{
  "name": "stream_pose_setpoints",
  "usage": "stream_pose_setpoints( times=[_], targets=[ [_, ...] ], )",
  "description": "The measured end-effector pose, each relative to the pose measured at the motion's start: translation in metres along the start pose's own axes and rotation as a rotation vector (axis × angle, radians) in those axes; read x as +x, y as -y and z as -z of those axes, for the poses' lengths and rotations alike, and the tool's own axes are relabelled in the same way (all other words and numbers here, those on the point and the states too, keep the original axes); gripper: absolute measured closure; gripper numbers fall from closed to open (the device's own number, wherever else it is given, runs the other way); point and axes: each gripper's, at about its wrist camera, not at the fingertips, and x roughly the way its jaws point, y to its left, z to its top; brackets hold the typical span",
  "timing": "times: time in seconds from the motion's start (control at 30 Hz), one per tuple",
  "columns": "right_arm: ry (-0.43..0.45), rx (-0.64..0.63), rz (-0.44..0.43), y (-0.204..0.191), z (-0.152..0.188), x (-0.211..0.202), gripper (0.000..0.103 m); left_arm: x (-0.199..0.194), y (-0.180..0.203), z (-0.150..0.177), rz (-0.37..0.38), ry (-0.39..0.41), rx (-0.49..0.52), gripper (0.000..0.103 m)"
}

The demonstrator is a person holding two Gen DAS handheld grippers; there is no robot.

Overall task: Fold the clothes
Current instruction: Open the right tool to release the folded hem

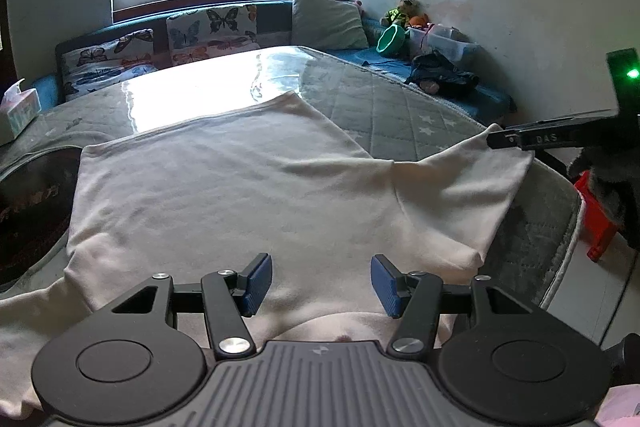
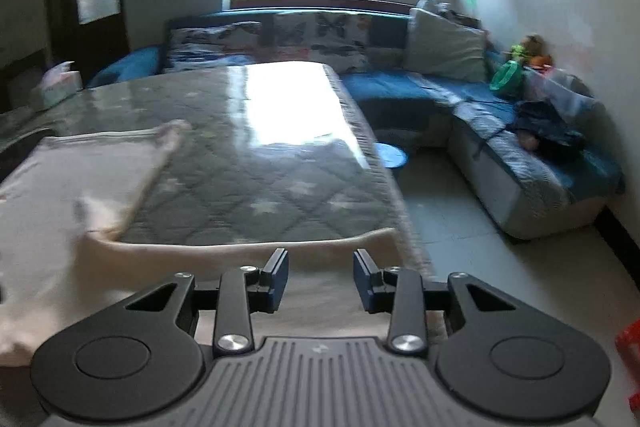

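A pale cream long-sleeved garment (image 1: 240,187) lies spread flat on the grey quilted table (image 1: 400,111), its hem toward the window. My left gripper (image 1: 322,285) is open just above the garment near its neckline, holding nothing. The garment's right sleeve (image 1: 472,187) stretches to the right table edge, where my right gripper (image 1: 520,141) reaches its cuff. In the right wrist view my right gripper (image 2: 321,279) is open over that sleeve (image 2: 248,247), holding nothing. The garment's body (image 2: 60,187) lies to the left there.
A tissue box (image 1: 18,111) stands at the table's left edge. A blue corner sofa (image 2: 520,131) with butterfly cushions (image 1: 212,27), toys and dark clothes (image 1: 440,75) runs behind and to the right. A red stool (image 1: 596,223) stands on the floor at right.
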Motion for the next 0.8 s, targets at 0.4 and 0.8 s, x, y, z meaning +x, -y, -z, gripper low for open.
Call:
stream_pose_setpoints(
  times=[0.4, 0.8],
  targets=[
    [-0.039, -0.224, -0.33, -0.089, 0.011, -0.026, 0.051, -0.001, 0.009, 0.004, 0.035, -0.006, 0.018, 0.045],
    [-0.08, -0.285, -0.287, -0.091, 0.027, -0.028, 0.048, -0.001, 0.01, 0.01, 0.051, -0.012, 0.031, 0.043]
  ],
)
